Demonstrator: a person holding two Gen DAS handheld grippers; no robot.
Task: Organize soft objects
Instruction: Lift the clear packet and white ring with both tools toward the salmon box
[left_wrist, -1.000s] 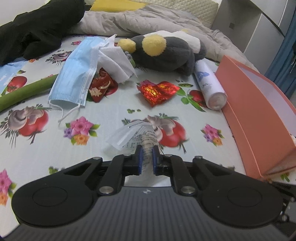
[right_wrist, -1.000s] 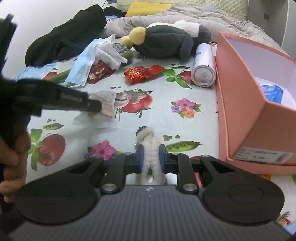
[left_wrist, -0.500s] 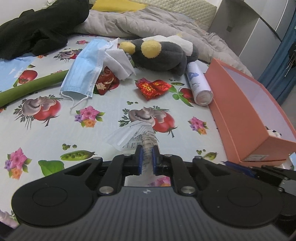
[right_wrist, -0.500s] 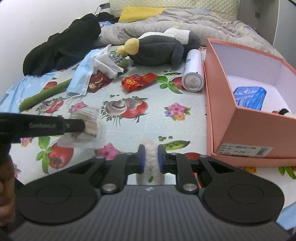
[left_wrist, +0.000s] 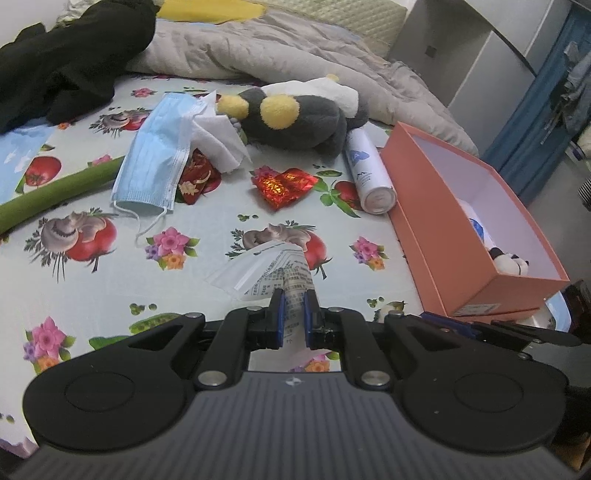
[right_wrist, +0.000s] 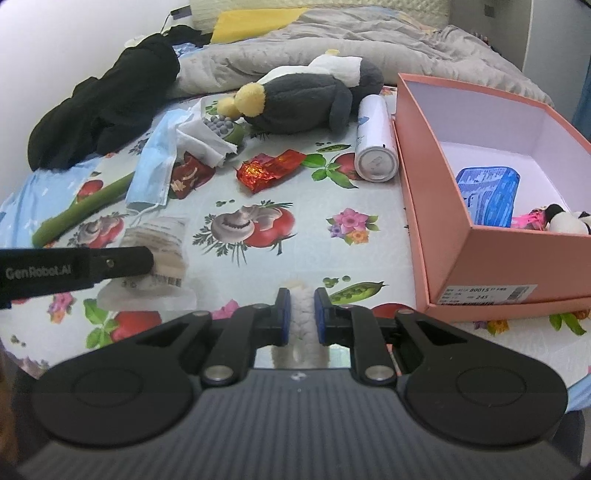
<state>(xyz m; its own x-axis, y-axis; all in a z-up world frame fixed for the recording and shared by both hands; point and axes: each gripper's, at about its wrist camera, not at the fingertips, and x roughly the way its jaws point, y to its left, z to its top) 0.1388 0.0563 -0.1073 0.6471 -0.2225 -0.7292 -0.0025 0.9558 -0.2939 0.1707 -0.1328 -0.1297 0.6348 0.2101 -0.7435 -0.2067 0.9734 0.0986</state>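
Note:
My left gripper (left_wrist: 294, 295) is shut on a clear printed plastic packet (left_wrist: 266, 271), held above the flowered bedsheet; the packet also shows in the right wrist view (right_wrist: 162, 251) beside the left gripper's finger. My right gripper (right_wrist: 300, 295) is shut on a white fluffy soft toy (right_wrist: 301, 314). An open orange box (right_wrist: 461, 206) stands to the right, holding a blue packet (right_wrist: 487, 192) and a small panda plush (right_wrist: 569, 218). A grey and yellow plush (left_wrist: 295, 118) lies at the back.
On the sheet lie a blue face mask (left_wrist: 155, 158), white tissue (left_wrist: 218, 140), red foil wrappers (left_wrist: 284, 184), a white spray can (left_wrist: 367, 173) and a green stalk (left_wrist: 55, 195). A grey quilt (left_wrist: 277, 55) and black clothing (left_wrist: 66, 55) lie behind.
Both grippers have pulled back and risen with their objects still held. More of the box's inside now shows in both views.

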